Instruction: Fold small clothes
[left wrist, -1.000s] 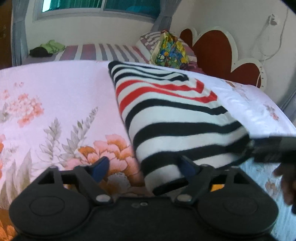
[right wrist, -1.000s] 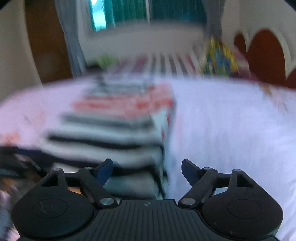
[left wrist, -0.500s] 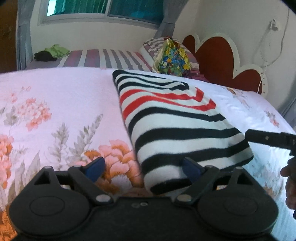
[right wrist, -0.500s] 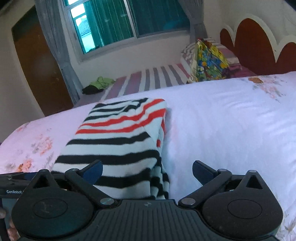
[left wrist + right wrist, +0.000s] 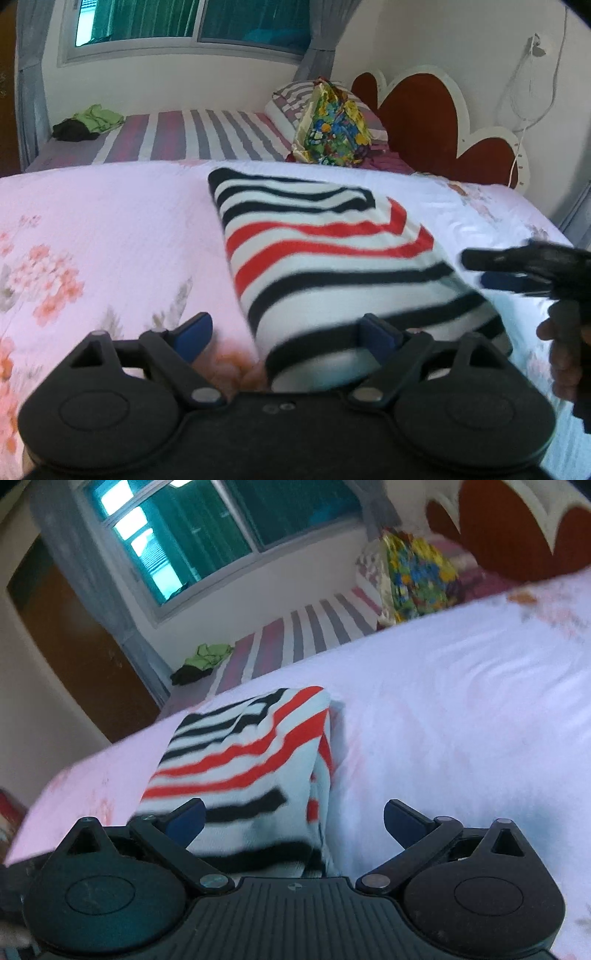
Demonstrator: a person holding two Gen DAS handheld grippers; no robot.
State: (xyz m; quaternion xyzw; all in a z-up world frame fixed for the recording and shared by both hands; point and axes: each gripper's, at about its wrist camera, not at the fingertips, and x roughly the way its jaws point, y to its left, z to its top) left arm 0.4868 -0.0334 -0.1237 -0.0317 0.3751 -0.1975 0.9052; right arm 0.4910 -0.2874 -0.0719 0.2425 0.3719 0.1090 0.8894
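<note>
A folded garment with black, white and red stripes (image 5: 332, 258) lies flat on the floral pink bedsheet (image 5: 92, 240); it also shows in the right wrist view (image 5: 251, 760). My left gripper (image 5: 284, 328) is open, above the garment's near left corner, holding nothing. My right gripper (image 5: 293, 818) is open, tilted, over the garment's near right edge, and empty. The right gripper also shows in the left wrist view (image 5: 517, 266), just right of the garment, held by a hand.
A second bed with a striped sheet (image 5: 192, 136) stands behind, with green and dark clothes (image 5: 88, 123) on it and a colourful bag (image 5: 332, 129) by the pillow. A red and white headboard (image 5: 424, 122) is at the right. A brown door (image 5: 74, 657) is left.
Both grippers have drawn back and up from the garment, which lies still. The right gripper has tilted and lifted.
</note>
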